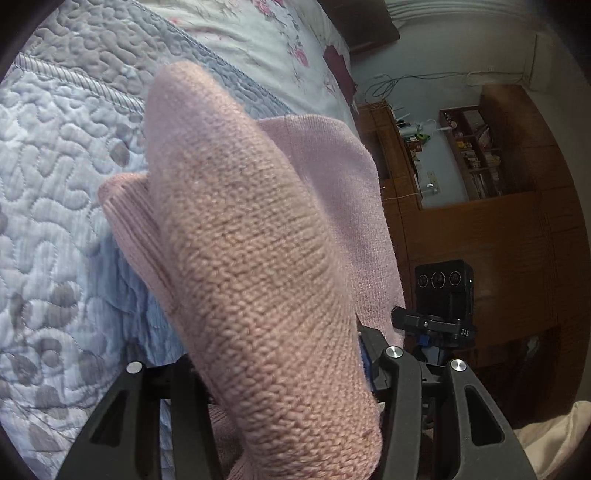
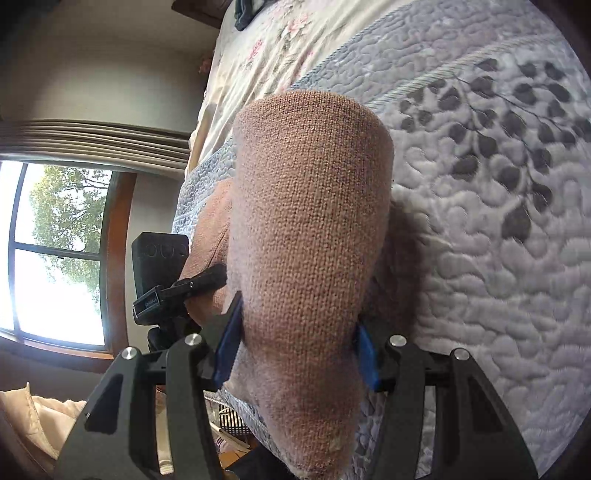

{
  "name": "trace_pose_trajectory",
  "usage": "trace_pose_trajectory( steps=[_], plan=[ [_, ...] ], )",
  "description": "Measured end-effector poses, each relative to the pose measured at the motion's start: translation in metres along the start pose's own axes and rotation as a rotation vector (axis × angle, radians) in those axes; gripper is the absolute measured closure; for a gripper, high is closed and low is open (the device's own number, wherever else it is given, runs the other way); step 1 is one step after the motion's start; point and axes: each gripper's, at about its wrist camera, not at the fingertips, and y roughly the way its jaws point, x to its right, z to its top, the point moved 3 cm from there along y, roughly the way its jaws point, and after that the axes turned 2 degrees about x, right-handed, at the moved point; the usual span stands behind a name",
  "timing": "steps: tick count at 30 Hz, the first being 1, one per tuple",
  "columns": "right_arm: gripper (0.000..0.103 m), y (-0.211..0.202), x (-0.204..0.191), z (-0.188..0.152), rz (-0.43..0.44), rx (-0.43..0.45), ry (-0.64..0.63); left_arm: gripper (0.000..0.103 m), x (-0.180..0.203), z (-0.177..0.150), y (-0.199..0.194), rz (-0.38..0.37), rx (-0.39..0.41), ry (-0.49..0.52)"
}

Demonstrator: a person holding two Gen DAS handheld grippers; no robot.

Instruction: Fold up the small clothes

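Observation:
A pink knit garment (image 1: pixel 240 221) rises in a thick fold straight out of my left gripper (image 1: pixel 273 354), which is shut on it; the cloth hides the fingertips. More of it lies flat on the bed behind the fold (image 1: pixel 332 166), with a ribbed hem at the left (image 1: pixel 125 214). In the right wrist view the same garment (image 2: pixel 310 184) stands bunched between the blue pads (image 2: pixel 227 343) of my right gripper (image 2: pixel 297 339), shut on it. Each gripper's camera housing shows beside the other (image 1: pixel 443 280) (image 2: pixel 159 258), so the two are close together.
A quilted grey-blue bedspread (image 1: pixel 55 184) (image 2: pixel 498 258) with a leaf print lies under the garment, and a floral sheet (image 1: pixel 258 29) lies farther back. Wooden shelves and a desk (image 1: pixel 480 158) stand past the bed's edge. A window (image 2: pixel 55 240) is at the left.

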Motion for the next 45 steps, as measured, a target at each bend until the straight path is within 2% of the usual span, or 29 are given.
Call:
trace_pose_trajectory(
  steps=[2, 4, 6, 9, 15, 18, 21, 22, 24, 27, 30, 32, 36, 37, 43, 45],
  plan=[
    [0.050, -0.002, 0.018, -0.013, -0.017, -0.007, 0.030, 0.052, -0.004, -0.014, 0.015, 0.022, -0.022, -0.026],
    [0.050, 0.005, 0.035, -0.024, -0.044, -0.021, 0.054, 0.051, -0.015, -0.025, 0.027, 0.083, -0.049, -0.029],
    [0.047, 0.013, 0.046, -0.032, -0.032, -0.029, 0.072, 0.046, -0.027, -0.034, 0.033, 0.096, -0.044, -0.055],
    [0.041, 0.014, 0.046, -0.040, -0.019, -0.020, 0.070, 0.041, -0.037, -0.036, 0.029, 0.082, -0.032, -0.083],
    [0.032, 0.016, 0.024, -0.048, -0.106, -0.057, -0.012, 0.036, -0.025, -0.050, 0.010, 0.175, -0.016, -0.064],
    [0.031, 0.012, 0.020, -0.063, -0.126, -0.092, -0.029, 0.033, -0.017, -0.066, -0.002, 0.200, -0.015, -0.075],
    [0.030, 0.014, 0.023, -0.079, -0.143, -0.122, -0.016, 0.033, -0.007, -0.093, -0.002, 0.230, -0.051, -0.049],
    [0.031, 0.013, 0.025, -0.084, -0.155, -0.126, -0.006, 0.033, -0.006, -0.103, -0.003, 0.250, -0.061, -0.027],
    [0.052, 0.010, 0.030, -0.088, -0.152, -0.128, 0.008, 0.033, -0.004, -0.118, -0.001, 0.297, -0.077, 0.016],
    [0.065, 0.004, 0.035, -0.096, -0.146, -0.110, 0.029, 0.033, -0.006, -0.130, 0.001, 0.329, -0.076, 0.017],
    [0.073, -0.003, 0.043, -0.100, -0.146, -0.099, 0.058, 0.033, -0.013, -0.136, -0.003, 0.321, -0.039, 0.002],
    [0.074, -0.004, 0.050, -0.104, -0.152, -0.092, 0.073, 0.033, -0.020, -0.148, -0.010, 0.331, -0.028, 0.026],
    [0.074, -0.010, 0.063, -0.113, -0.145, -0.061, 0.094, 0.033, -0.010, -0.158, -0.006, 0.333, -0.015, 0.054],
    [0.074, -0.011, 0.066, -0.115, -0.152, -0.056, 0.089, 0.033, -0.010, -0.169, -0.006, 0.334, -0.014, 0.065],
    [0.062, -0.019, 0.076, -0.120, -0.185, -0.017, 0.083, 0.033, 0.000, -0.179, -0.016, 0.371, -0.011, 0.070],
    [0.048, -0.031, 0.071, -0.128, -0.243, 0.008, 0.038, 0.033, 0.013, -0.178, -0.022, 0.390, 0.005, 0.097]
  ],
)
